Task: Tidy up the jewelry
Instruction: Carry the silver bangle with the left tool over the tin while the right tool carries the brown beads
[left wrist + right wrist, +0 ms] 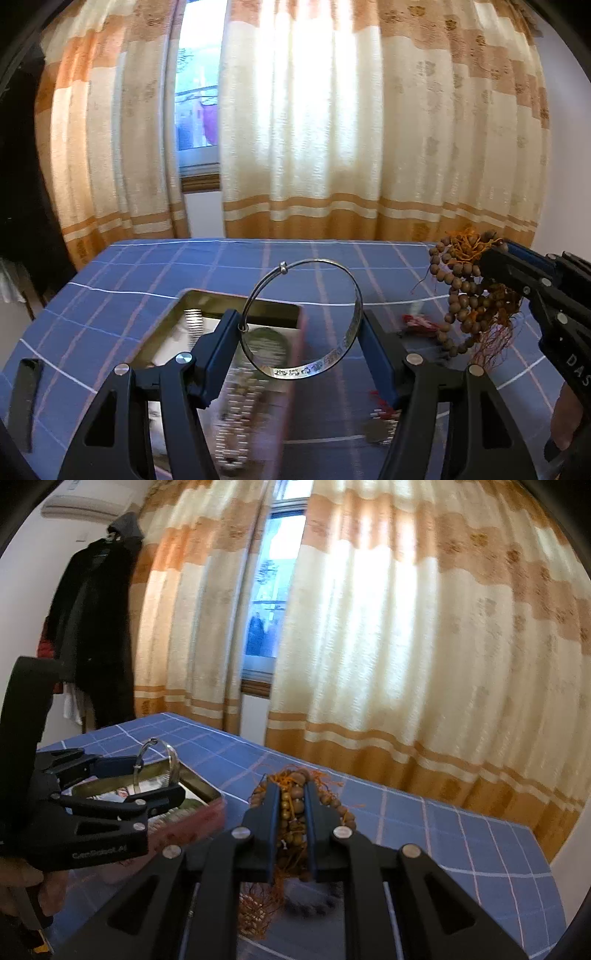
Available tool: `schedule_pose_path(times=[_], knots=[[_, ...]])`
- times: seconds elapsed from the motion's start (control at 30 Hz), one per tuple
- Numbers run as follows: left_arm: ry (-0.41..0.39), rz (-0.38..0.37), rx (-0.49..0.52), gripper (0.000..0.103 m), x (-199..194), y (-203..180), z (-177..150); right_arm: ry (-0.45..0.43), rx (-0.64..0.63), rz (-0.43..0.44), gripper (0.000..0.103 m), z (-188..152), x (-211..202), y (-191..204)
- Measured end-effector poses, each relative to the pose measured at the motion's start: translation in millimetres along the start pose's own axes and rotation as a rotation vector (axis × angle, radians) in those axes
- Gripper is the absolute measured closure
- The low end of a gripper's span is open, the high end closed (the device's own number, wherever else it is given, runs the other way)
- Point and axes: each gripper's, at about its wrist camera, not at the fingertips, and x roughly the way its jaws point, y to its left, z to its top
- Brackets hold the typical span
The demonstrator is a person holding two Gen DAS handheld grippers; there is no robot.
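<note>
A silver bangle (343, 343) with an engraved band stands upright between the blue pads of my left gripper (300, 325), which is shut on it above the open tin box (207, 299). In the right wrist view the same bangle (173, 762) and left gripper (155, 779) hover over the tin (207, 788). My right gripper (291, 794) is shut on a bundle of brown wooden prayer beads (293, 806) with orange threads hanging below. From the left wrist view the beads (461, 291) dangle from the right gripper (487, 266) at the right, above the table.
The table carries a blue checked cloth (147, 266). The tin holds blurred jewelry and a greenish round piece (267, 343). A small red item (417, 321) and a silvery piece (376, 432) lie on the cloth. A dark flat object (24, 402) lies at left. Curtains (332, 129) hang behind; coats (92, 627) hang left.
</note>
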Motion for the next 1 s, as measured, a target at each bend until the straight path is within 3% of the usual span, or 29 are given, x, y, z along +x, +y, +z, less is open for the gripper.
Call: schedule_pose_path(times=[0.3, 1.0], knots=[[0.014, 0.069, -0.026, 0.038, 2, 41, 1, -0.022, -0.042, 0.074, 0.088, 23, 20, 39], [0.114, 0.150, -0.069, 0.038, 33, 103, -2, 0.024, 0.005, 0.185, 0.088, 31, 80, 79]])
